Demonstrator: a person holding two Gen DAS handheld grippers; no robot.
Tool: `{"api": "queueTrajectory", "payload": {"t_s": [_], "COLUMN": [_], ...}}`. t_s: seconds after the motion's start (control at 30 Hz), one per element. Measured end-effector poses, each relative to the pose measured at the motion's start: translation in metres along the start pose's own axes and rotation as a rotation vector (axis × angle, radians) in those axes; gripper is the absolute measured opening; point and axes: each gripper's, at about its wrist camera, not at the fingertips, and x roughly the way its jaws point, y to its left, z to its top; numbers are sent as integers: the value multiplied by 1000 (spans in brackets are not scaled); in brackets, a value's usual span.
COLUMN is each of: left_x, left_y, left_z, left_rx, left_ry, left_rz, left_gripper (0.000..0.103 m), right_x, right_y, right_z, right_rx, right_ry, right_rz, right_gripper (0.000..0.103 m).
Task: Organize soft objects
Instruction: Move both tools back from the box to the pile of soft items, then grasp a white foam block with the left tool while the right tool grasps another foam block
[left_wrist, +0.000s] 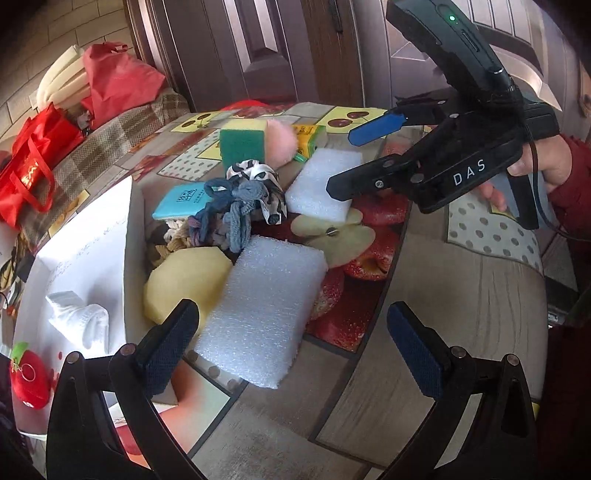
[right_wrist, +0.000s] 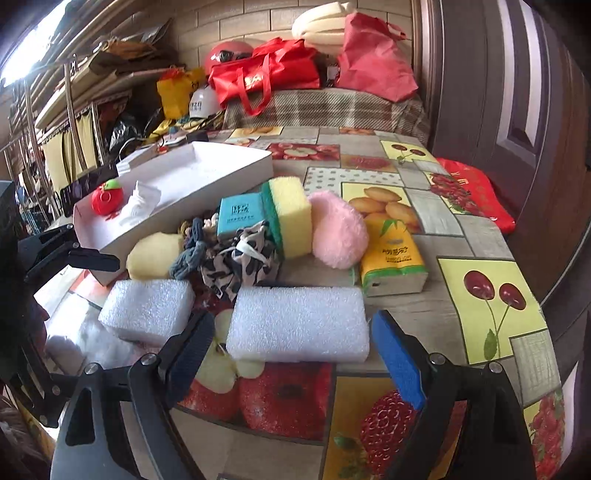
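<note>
Soft things lie in a heap on the fruit-print table. My left gripper (left_wrist: 291, 343) is open, its fingers either side of a white foam block (left_wrist: 264, 308) beside a yellow sponge (left_wrist: 184, 284). My right gripper (right_wrist: 295, 358) is open just in front of a second white foam block (right_wrist: 299, 325); it also shows in the left wrist view (left_wrist: 343, 158), above that block (left_wrist: 321, 181). Behind lie scrunchies (right_wrist: 236, 258), a yellow-green sponge (right_wrist: 291, 216), a pink puff (right_wrist: 338, 232), a teal pack (right_wrist: 240, 214) and a tissue pack (right_wrist: 393, 258). A white box (right_wrist: 207, 184) holds a red apple plush (right_wrist: 107, 199) and a white sock (right_wrist: 142, 205).
A plaid-covered bench (right_wrist: 325, 107) with red bags (right_wrist: 266, 74) stands behind the table. A brown door (right_wrist: 517, 92) is on the right. Cluttered shelves (right_wrist: 74, 92) are at the left. A red cloth (right_wrist: 476, 192) lies at the table's right edge.
</note>
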Motion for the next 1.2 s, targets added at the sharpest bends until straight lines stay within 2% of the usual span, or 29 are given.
{"api": "queueTrajectory", "payload": {"t_s": [0.13, 0.2, 0.3, 0.47, 0.57, 0.67, 0.9, 0.93, 1.03, 1.1, 1.2], "left_x": [3, 9, 13, -5, -17, -7, 7, 9, 20, 19, 20], "left_y": [13, 18, 12, -8, -12, -6, -9, -8, -5, -6, -7], "left_z": [3, 4, 6, 2, 4, 9, 16, 17, 16, 18, 17], "left_rx": [-84, -123, -125, -131, -133, -185, -195, -199, -211, -192, -187], "left_ry": [-7, 17, 39, 25, -16, 19, 50, 59, 107, 98, 97], "left_rz": [-30, -33, -31, -186, -162, -171, -152, -153, -177, -169, -169], "left_gripper": [102, 102, 102, 102, 102, 102, 102, 99, 61, 53, 52], "right_x": [14, 20, 25, 13, -6, -20, -20, -18, -13, -14, -24], "right_y": [6, 6, 7, 5, -5, -16, -29, -29, -26, -29, -35], "right_z": [5, 8, 10, -8, -19, -23, -26, -25, -22, -20, -22], "right_rx": [-47, -56, -77, -178, -162, -97, -47, -45, -49, -29, 15], "right_ry": [51, 69, 84, 98, 45, 2, 18, 22, 38, 33, 22], "right_rz": [-21, -40, -55, -104, -57, -10, 20, 25, 46, 44, 55], "right_gripper": [88, 88, 88, 87, 88, 88, 88, 88, 95, 95, 95]}}
